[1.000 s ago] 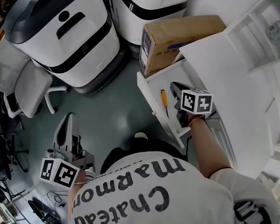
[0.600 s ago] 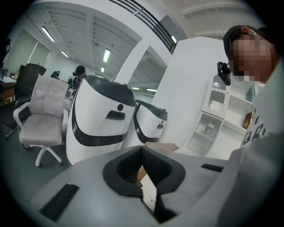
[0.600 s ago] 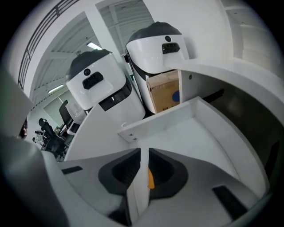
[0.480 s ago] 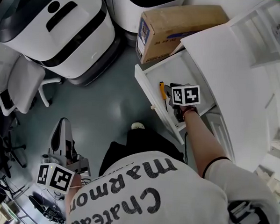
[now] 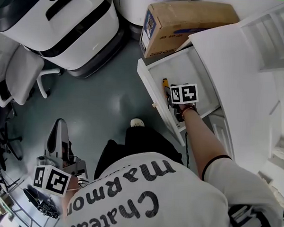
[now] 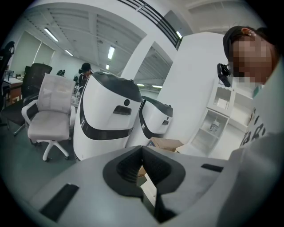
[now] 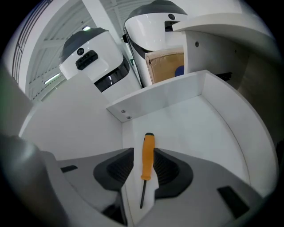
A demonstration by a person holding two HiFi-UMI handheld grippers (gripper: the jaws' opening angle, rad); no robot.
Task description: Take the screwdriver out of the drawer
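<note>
An orange-handled screwdriver [image 7: 148,156] lies on the floor of the open white drawer [image 7: 164,95], along its left wall, tip toward me. My right gripper [image 7: 144,153] points steeply down over it. Its jaws are opening, with the handle between the pads and a thin gap on each side. In the head view the screwdriver [image 5: 165,84] shows just left of the right gripper [image 5: 176,96] inside the drawer [image 5: 148,87]. My left gripper [image 5: 59,126] hangs low at the left, away from the drawer, pads together [image 6: 142,150] on nothing.
A cardboard box [image 5: 184,22] stands on the floor behind the drawer. Large white-and-black machines [image 5: 66,26] and a white office chair [image 5: 20,76] fill the left. White shelving [image 5: 274,41] rises at the right. Cables lie on the floor near the left gripper.
My right gripper has sunk into the drawer and tilted further down onto the screwdriver. The left gripper has dropped a little.
</note>
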